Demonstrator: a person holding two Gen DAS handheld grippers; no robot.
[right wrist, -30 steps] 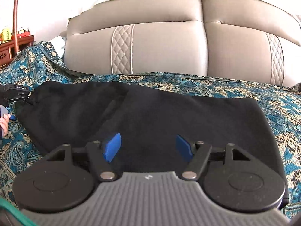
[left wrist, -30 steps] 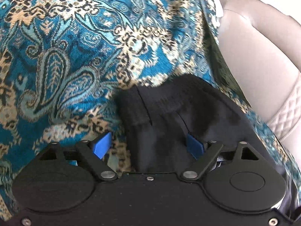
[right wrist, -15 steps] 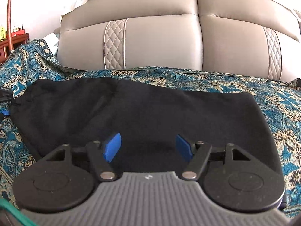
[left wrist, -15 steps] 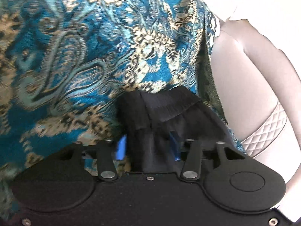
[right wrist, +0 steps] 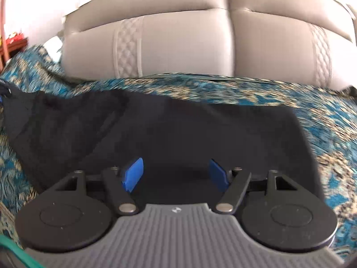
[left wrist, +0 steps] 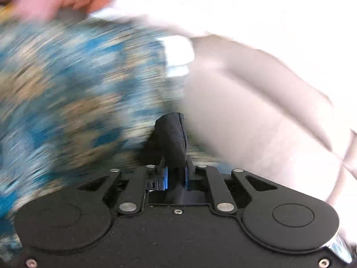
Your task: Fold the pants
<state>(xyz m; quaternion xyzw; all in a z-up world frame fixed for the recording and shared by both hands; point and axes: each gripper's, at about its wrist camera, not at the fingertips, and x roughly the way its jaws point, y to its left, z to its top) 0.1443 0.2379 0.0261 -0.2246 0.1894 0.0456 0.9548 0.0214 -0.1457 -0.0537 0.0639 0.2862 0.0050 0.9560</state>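
Observation:
Black pants lie spread across a blue paisley bedcover in the right wrist view. My right gripper is open just above the near edge of the pants, its blue pads apart and empty. In the left wrist view my left gripper is shut on a bunched corner of the black pants, which sticks up between the blue pads. That view is blurred by motion.
A beige padded headboard stands behind the bed; it also shows in the left wrist view. The paisley bedcover fills the left of the left wrist view. A wooden side table stands at the far left.
My left gripper closed on the end of the pants and is now swinging fast with it, lifting it. My right gripper stayed open and moved slightly closer over the pants.

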